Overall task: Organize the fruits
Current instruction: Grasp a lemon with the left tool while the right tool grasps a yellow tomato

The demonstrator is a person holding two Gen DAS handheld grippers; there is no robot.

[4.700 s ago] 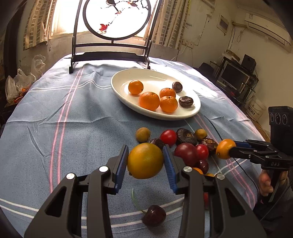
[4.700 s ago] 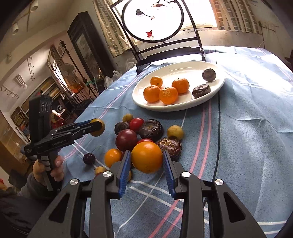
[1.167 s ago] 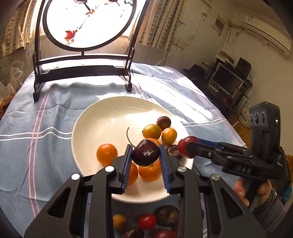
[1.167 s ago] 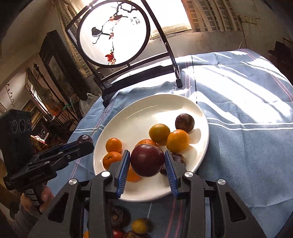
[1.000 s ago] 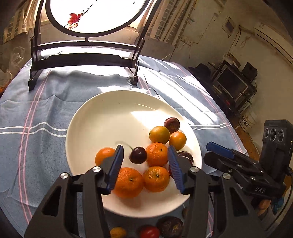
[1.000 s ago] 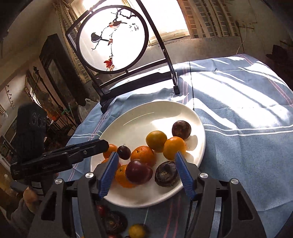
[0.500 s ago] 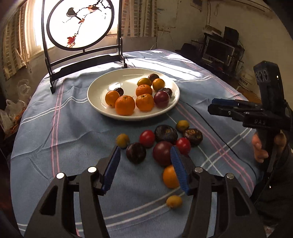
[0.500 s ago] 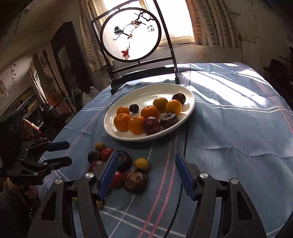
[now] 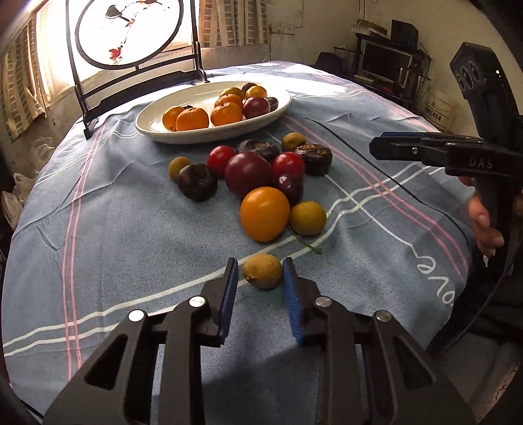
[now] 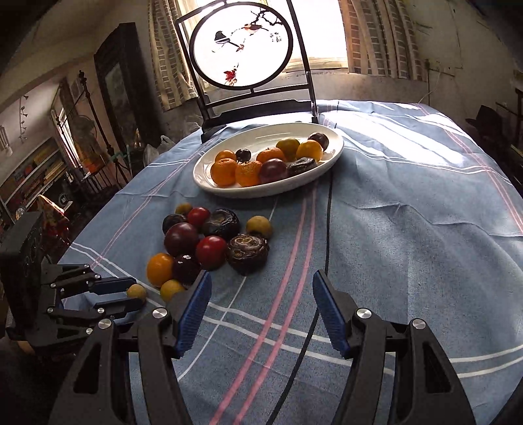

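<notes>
Left gripper (image 9: 260, 261): bottom centre of its own view, its blue pads narrowed around a small, dull yellow-brown round fruit (image 9: 262, 271) (one pad on each side of it).
Small fruit: low over the blue cloth, just below the loose pile; whether it touches the cloth cannot be told.
Right gripper (image 10: 262, 274): bottom centre of its own view, jaws spread wide with only cloth between them; in the left view it enters from the right edge, held by a person's hand (image 9: 483, 225).
Tablecloth: blue woven tablecloth with pink and white stripes (image 9: 130, 229), covering the whole table.
Loose pile, nearest: a large smooth orange fruit (image 9: 264, 214), touching a smaller yellow-green round fruit (image 9: 307, 218) on its right.
Loose pile, middle: a big dark red plum (image 9: 248, 171), a dark purple plum (image 9: 197, 181) to its left and a bright red tomato (image 9: 288, 165) to its right.
Loose pile, far: two dark brown wrinkled fruits (image 9: 312, 155) (sunken on top), near the plate.
Plate: white oval ceramic plate (image 9: 196, 139) above the pile, in the upper middle of the frame, holding orange mandarins (image 9: 192, 119) and several dark fruits.
Farthest: a round painted screen in a black stand (image 9: 130, 29), upper left, at the table's far edge against a bright window.
</notes>
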